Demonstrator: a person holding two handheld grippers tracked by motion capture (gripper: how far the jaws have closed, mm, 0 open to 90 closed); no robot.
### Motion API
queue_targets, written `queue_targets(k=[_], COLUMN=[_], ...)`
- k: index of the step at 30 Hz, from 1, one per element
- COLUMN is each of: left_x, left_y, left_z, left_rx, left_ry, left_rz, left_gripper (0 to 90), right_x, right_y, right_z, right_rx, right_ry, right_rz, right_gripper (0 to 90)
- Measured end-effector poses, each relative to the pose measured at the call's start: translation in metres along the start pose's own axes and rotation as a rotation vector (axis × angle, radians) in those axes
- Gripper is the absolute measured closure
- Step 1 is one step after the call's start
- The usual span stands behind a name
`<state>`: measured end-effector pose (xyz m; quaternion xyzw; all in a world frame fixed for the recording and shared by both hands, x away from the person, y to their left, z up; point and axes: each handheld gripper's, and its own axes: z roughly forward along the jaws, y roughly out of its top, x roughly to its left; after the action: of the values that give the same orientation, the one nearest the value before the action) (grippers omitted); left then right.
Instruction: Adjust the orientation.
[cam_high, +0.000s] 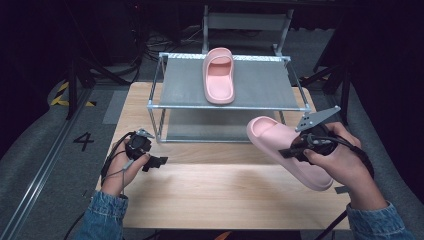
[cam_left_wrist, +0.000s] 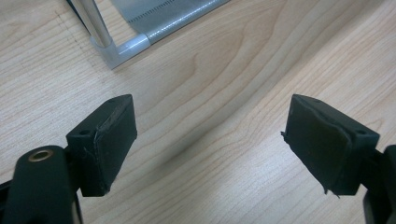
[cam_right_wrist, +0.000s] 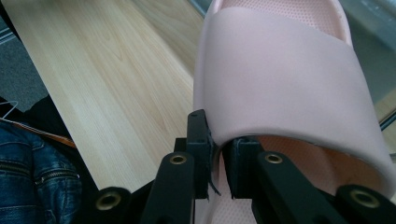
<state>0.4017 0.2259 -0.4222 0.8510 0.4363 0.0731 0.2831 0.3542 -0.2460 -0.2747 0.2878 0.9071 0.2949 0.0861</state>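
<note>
One pink slipper (cam_high: 219, 75) lies on the top shelf of the metal rack (cam_high: 265, 85), toe toward the far side. A second pink slipper (cam_high: 277, 142) hangs tilted in the air at the right, above the wooden table (cam_high: 220, 192). My right gripper (cam_high: 289, 152) is shut on it: in the right gripper view the jaws pinch the edge of the slipper's strap (cam_right_wrist: 280, 79), right gripper (cam_right_wrist: 219, 140). My left gripper (cam_high: 159, 161) rests low at the table's left, in front of the rack. Its jaws stand wide apart with nothing between them, left gripper (cam_left_wrist: 210, 140).
The rack's front-left foot and lower rail (cam_left_wrist: 116, 49) stand just ahead of the left gripper. A lower shelf (cam_high: 210, 125) sits under the top one. Dark floor with cables, stands and a tape mark "4" (cam_high: 83, 140) surrounds the table.
</note>
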Motion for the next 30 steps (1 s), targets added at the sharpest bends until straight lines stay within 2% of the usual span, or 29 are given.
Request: queue_targets(k=[6, 12, 24, 30], left_x=[0.001, 0.001, 0.000, 0.001], left_y=[0.001, 0.001, 0.002, 0.001], left_z=[-0.001, -0.002, -0.001, -0.001], left_rx=[0.008, 0.008, 0.015, 0.015], left_ry=[-0.002, -0.008, -0.013, -0.014], left_rz=[-0.001, -0.003, 0.014, 0.002], left_gripper=[17.5, 17.6, 17.6, 17.6], right_x=[-0.003, -0.009, -0.029, -0.048], right_y=[0.016, 0.031, 0.070, 0.089], right_z=[-0.016, -0.022, -0.018, -0.011], right_rx=[-0.017, -0.019, 0.020, 0.035], right_ry=[-0.013, -0.035, -0.085, -0.098], right_rz=[-0.005, 0.011, 0.037, 0.066], right_gripper=[81.9, 81.9, 81.9, 81.9])
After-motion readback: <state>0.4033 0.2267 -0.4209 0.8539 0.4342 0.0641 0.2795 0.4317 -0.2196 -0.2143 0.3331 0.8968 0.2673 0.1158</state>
